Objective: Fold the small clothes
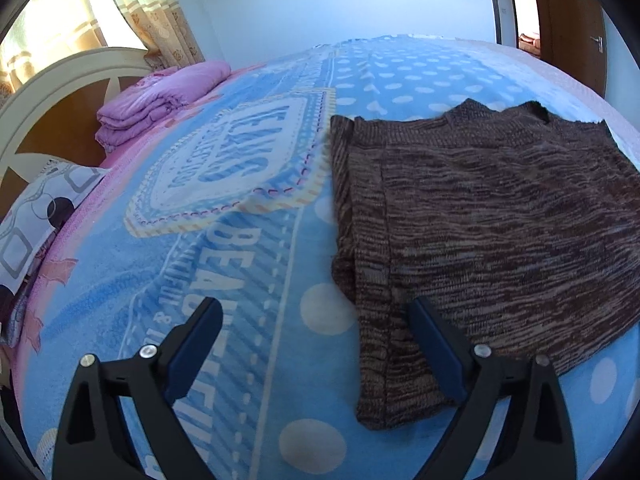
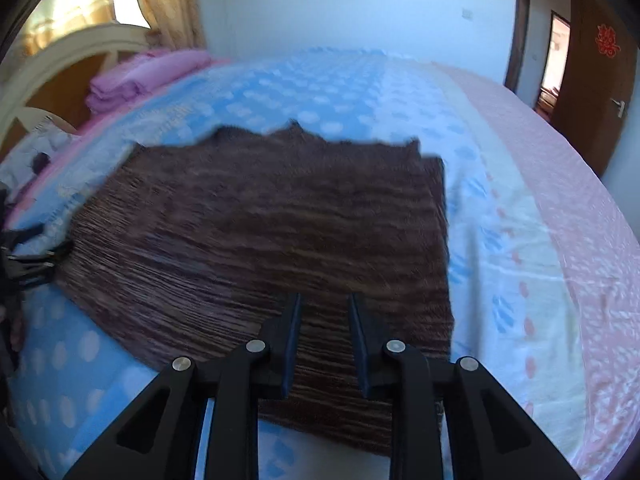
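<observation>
**A:** Count for me, big to small?

**B:** One bed with a blue dotted blanket [image 1: 240, 240]. One brown knit sweater [image 1: 500, 220] lying flat on that blanket, your task item. One folded pink quilt [image 1: 160, 96] well beyond the sweater, by the headboard [image 1: 52, 80]. One patterned pillow [image 1: 36, 216] near the quilt. Two tongs.

**A:** State of the tongs?

**B:** Your left gripper [image 1: 316, 312] is spread wide and grips nothing. One finger is over the blanket, the other over the sweater's near left strip; whether that one touches the knit, can't tell. Your right gripper [image 2: 325, 304] is parted a little, jaws clear of the fabric, above the sweater's near edge, nothing between them.

**A:** What's unclear?

**B:** Right view is motion-blurred, so the sweater [image 2: 280, 220] weave smears. Your left tool is cut off at that view's left edge, beside the sweater. The sweater's right side runs out of the left view. Blanket lettering is partly covered by the sweater.
</observation>
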The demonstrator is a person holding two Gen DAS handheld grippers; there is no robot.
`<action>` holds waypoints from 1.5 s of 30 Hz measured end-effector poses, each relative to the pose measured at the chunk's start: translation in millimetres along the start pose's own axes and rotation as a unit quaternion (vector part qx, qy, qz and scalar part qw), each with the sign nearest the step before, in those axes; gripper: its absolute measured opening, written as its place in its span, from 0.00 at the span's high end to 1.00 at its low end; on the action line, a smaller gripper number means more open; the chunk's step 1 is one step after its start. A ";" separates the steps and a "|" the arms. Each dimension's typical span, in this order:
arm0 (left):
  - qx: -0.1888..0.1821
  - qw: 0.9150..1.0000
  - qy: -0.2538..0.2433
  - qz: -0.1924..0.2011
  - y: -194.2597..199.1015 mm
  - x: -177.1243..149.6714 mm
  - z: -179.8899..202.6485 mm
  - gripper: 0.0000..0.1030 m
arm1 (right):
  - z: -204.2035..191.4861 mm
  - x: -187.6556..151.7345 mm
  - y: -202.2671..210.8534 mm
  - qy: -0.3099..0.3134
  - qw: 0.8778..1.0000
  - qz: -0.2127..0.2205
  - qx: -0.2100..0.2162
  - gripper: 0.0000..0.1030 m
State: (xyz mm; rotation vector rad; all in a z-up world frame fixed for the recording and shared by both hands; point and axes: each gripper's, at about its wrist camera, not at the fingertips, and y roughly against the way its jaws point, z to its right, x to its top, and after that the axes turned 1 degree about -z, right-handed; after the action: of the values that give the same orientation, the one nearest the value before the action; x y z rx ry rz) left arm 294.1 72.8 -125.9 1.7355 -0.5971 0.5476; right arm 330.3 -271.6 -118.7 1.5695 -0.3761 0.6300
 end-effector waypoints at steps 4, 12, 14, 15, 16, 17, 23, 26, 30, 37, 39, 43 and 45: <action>-0.004 1.000 0.003 -0.005 -2.4 0.2 -0.7 0.04 | 18.6 -15.5 6.2 -0.023 1.000 0.012 0.011 0.77; 0.001 1.000 0.001 -0.001 0.3 -1.8 1.6 0.04 | 8.4 -7.1 20.1 -0.017 0.999 0.004 -0.042 0.75; 0.010 1.000 -0.004 0.005 2.0 -3.1 4.3 0.04 | -5.3 7.8 25.8 -0.014 0.999 0.025 -0.033 0.69; 0.016 1.000 -0.008 0.008 3.0 -3.7 6.2 0.04 | -15.2 17.0 26.5 -0.010 0.999 0.032 -0.015 0.64; 0.021 1.000 -0.012 0.010 3.7 -4.3 7.9 0.04 | -26.5 25.8 25.3 -0.005 0.999 0.037 0.000 0.62; 0.025 1.000 -0.014 0.011 3.9 -4.5 8.9 0.03 | -42.1 34.9 21.3 0.009 0.999 0.039 0.016 0.61; 0.028 1.000 -0.009 0.009 2.8 -4.6 6.9 0.00 | -93.4 48.8 -30.7 0.049 0.997 -0.024 0.054 0.61; 0.028 1.000 -0.007 0.010 2.7 -4.7 6.6 0.00 | -89.9 45.7 -37.7 0.046 0.998 0.001 0.043 0.58; 0.013 1.000 0.003 0.008 3.1 -4.7 2.2 0.00 | -83.6 40.3 -33.8 0.054 0.997 0.009 0.056 0.58; -0.059 0.995 0.064 -0.041 -17.0 4.4 -17.6 0.00 | -76.0 49.0 -36.0 0.011 0.998 0.004 0.063 0.58; -0.074 0.993 0.084 -0.038 -16.6 1.6 -24.2 0.00 | -74.0 47.9 -26.7 0.000 0.998 0.021 0.067 0.56; -0.040 0.997 0.064 -0.012 -6.6 -0.7 -14.4 0.00 | -80.2 59.0 -29.4 0.010 0.998 0.027 0.054 0.56; -0.016 0.999 0.045 0.003 -1.5 -1.2 -7.3 0.00 | -88.1 70.6 -47.7 0.037 0.999 0.004 0.026 0.56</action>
State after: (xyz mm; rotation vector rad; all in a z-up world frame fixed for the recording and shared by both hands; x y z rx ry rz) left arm 293.8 80.4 -126.1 1.6702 -0.5442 0.6140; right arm 399.4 -170.4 -114.2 1.5899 -0.3121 0.7069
